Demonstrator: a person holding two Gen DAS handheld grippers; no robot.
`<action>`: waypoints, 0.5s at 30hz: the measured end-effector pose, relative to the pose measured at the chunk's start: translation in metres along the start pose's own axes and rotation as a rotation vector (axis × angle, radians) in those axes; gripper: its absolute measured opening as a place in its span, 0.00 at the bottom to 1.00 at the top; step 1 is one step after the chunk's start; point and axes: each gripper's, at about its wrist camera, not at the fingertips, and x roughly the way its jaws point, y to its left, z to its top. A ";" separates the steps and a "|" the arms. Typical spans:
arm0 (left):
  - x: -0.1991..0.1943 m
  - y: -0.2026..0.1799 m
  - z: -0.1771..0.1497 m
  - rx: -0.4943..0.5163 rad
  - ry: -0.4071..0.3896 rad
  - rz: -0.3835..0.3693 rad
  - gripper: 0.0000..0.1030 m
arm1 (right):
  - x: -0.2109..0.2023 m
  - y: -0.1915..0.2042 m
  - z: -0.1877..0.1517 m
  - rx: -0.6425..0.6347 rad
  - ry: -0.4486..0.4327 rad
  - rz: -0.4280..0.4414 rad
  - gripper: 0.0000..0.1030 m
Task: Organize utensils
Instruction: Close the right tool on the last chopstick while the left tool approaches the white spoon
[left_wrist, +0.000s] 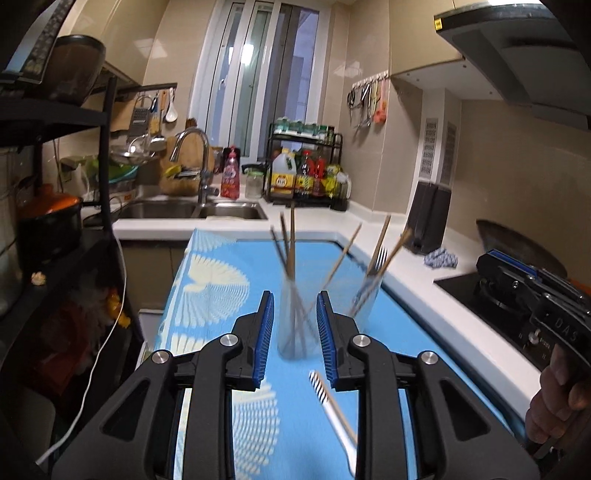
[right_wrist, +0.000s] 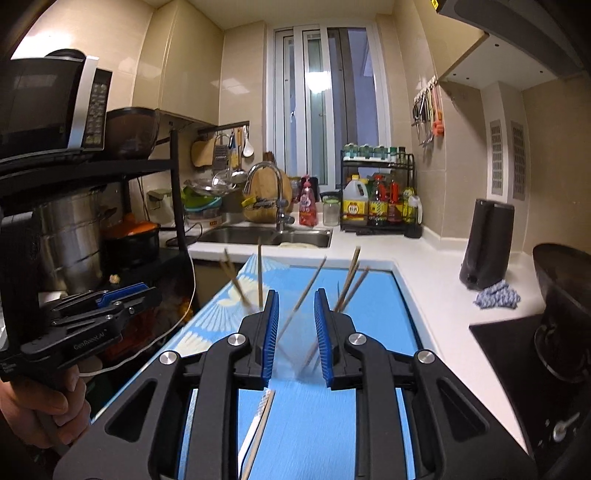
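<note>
Two clear glass cups stand on the blue patterned mat (left_wrist: 221, 280). The left cup (left_wrist: 295, 325) holds several wooden chopsticks (left_wrist: 291, 243). The right cup (left_wrist: 365, 299) holds chopsticks and a fork (left_wrist: 380, 258). A striped-tipped utensil with a white handle (left_wrist: 332, 406) lies on the mat in front of the cups; it also shows in the right wrist view (right_wrist: 258, 428). My left gripper (left_wrist: 295, 306) is open and empty, its jaws on either side of the left cup. My right gripper (right_wrist: 295, 306) is open and empty, with a blurred cup (right_wrist: 295, 354) between its jaws.
White counter (right_wrist: 424, 266) runs behind and right of the mat. Sink with tap (right_wrist: 266, 236) and a bottle rack (right_wrist: 380, 206) at the back. Black knife block (right_wrist: 484, 243), blue cloth (right_wrist: 496, 295) and stove (right_wrist: 517, 354) on the right. Black shelf with pots (right_wrist: 74, 236) on the left.
</note>
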 end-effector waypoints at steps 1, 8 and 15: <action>-0.002 0.002 -0.012 -0.012 0.016 0.005 0.24 | 0.000 0.001 -0.011 0.010 0.020 0.005 0.20; -0.005 0.001 -0.079 -0.004 0.108 0.042 0.24 | 0.004 0.003 -0.084 0.064 0.175 0.006 0.20; -0.005 0.007 -0.125 -0.052 0.166 0.064 0.24 | 0.014 0.013 -0.146 0.114 0.307 0.029 0.14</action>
